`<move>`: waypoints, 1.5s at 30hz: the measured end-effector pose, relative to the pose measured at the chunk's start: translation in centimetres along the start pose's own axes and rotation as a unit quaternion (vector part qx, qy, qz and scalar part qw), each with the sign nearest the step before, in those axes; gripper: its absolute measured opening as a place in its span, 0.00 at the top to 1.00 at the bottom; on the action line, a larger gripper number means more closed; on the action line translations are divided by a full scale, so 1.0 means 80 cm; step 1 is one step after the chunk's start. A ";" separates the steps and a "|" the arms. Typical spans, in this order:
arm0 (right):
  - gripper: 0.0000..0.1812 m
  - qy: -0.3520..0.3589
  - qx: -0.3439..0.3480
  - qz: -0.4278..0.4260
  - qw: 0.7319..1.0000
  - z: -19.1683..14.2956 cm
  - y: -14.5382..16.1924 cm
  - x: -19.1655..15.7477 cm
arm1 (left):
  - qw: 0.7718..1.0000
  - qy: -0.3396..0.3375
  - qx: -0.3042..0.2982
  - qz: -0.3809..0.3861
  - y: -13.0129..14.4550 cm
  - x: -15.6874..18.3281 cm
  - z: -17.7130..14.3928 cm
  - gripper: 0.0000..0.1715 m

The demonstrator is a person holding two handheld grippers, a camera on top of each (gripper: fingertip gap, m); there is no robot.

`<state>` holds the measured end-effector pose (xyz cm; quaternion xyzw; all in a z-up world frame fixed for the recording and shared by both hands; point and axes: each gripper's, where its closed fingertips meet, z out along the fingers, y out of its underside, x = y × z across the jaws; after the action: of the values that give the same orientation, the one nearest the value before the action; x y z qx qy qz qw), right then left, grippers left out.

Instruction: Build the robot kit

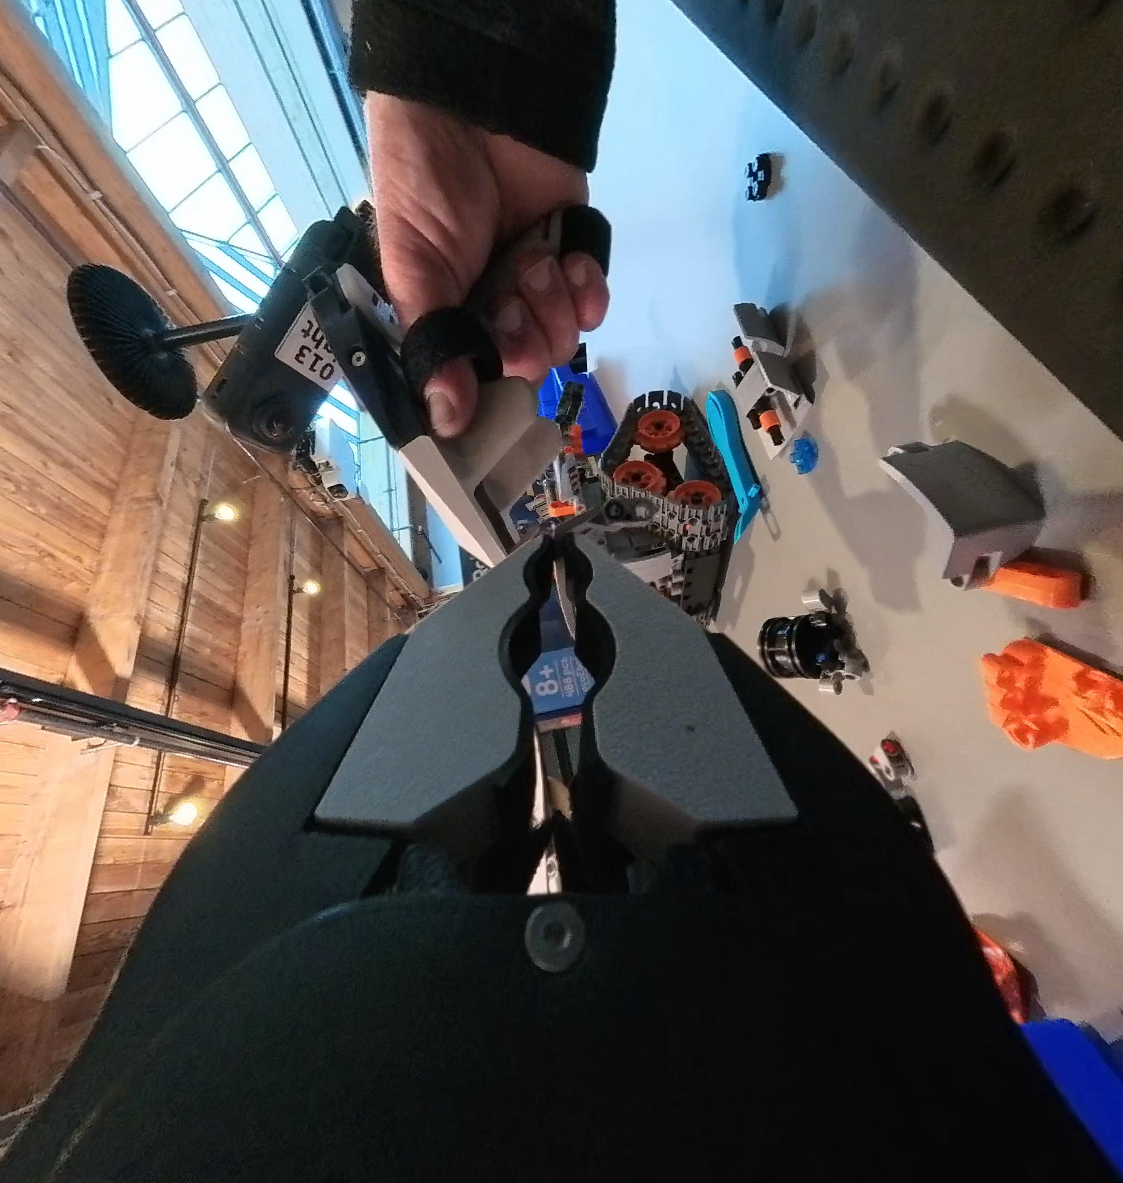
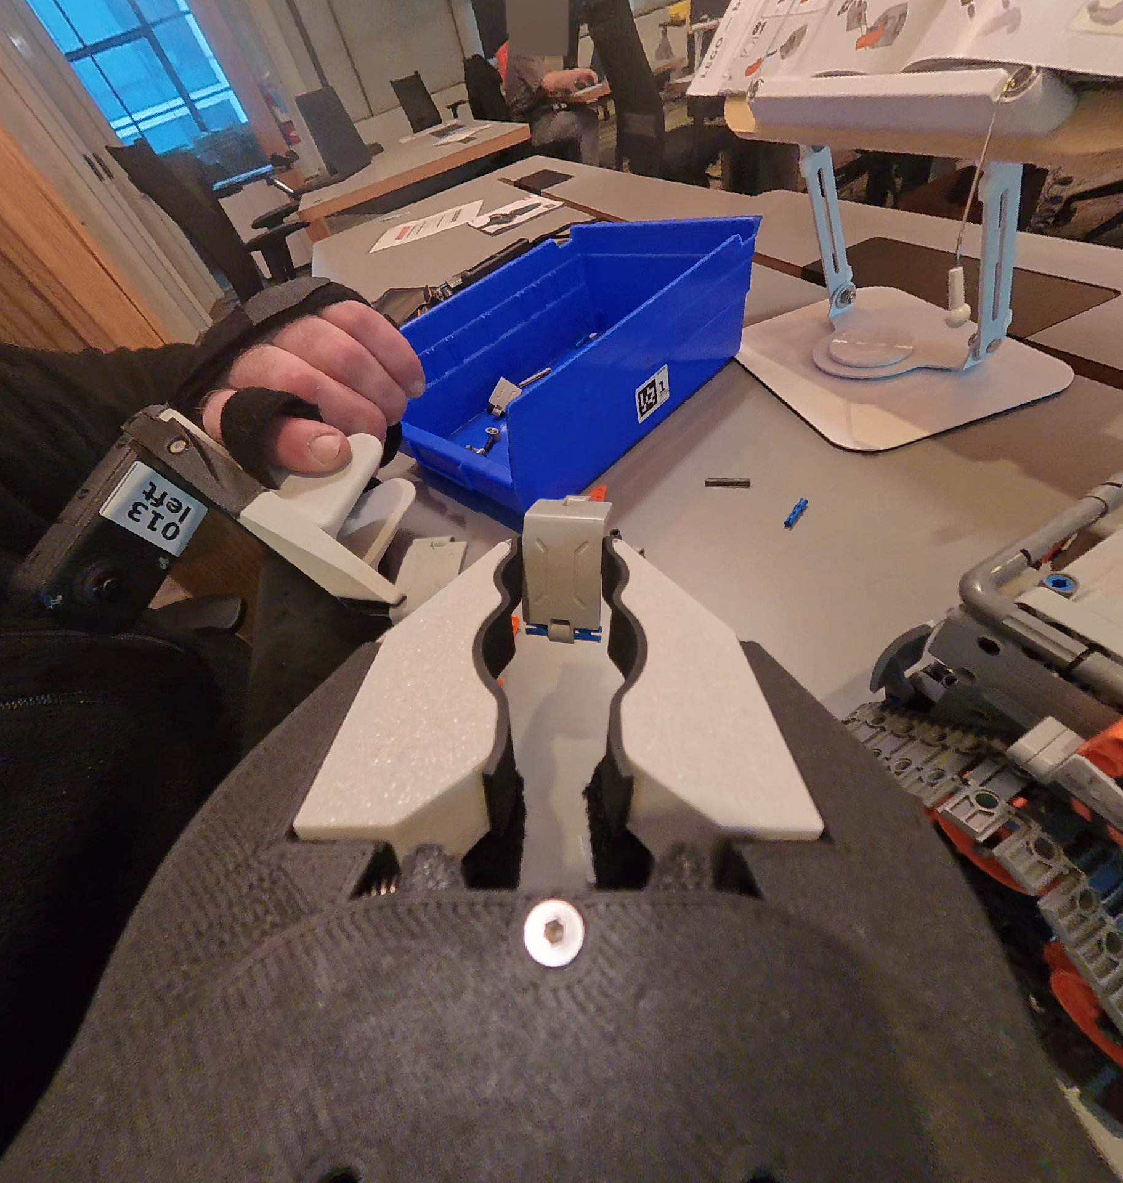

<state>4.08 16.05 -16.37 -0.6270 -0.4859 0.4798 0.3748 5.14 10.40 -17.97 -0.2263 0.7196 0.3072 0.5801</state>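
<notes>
My right gripper (image 2: pixel 562 544) is shut on a grey ribbed toy-brick panel (image 2: pixel 565 563). The panel stands upright between the fingertips, with small blue pins at its lower end. My left gripper (image 1: pixel 555 544) has its jaws together at the tips; a blue printed box shows through the gap behind them. I cannot tell if anything thin is pinched there. It points at the tracked toy vehicle (image 1: pixel 661 486), which has orange wheels. In the right wrist view the left gripper (image 2: pixel 386 598) sits just left of my right fingers, above a flat grey panel (image 2: pixel 430 557). The vehicle (image 2: pixel 1026 736) lies at my right.
A blue bin (image 2: pixel 578 358) with a few small parts stands behind the grippers. An instruction booklet (image 2: pixel 930 38) rests on a white stand (image 2: pixel 898 365). Loose parts lie on the table: an orange piece (image 1: pixel 1070 698), a grey curved panel (image 1: pixel 968 512), a blue tool (image 1: pixel 731 448), a black pin (image 2: pixel 726 482). A person sits far back.
</notes>
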 end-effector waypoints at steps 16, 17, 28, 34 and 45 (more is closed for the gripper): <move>0.88 -0.002 -0.025 0.009 1.000 0.007 0.023 0.005 | 0.998 0.052 0.019 0.004 -0.015 0.044 0.023 1.00; 0.88 0.000 -0.026 0.010 1.000 0.007 0.024 0.007 | 0.998 0.054 0.020 0.004 -0.015 0.047 0.025 1.00; 0.88 0.012 -0.050 0.010 0.999 0.011 0.041 0.017 | 0.994 0.105 0.007 -0.009 -0.017 0.100 0.040 1.00; 0.88 0.017 -0.066 0.011 0.998 0.013 0.052 0.022 | 0.993 0.117 0.008 -0.027 -0.024 0.114 0.039 1.00; 0.88 0.018 -0.087 0.007 0.996 0.017 0.063 0.023 | 0.981 0.109 -0.037 -0.154 0.007 0.098 0.007 0.76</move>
<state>4.14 16.60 -21.88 -0.6695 -0.5145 0.4268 0.3240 3.35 11.42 -25.59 -0.3883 0.7230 0.2139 0.5300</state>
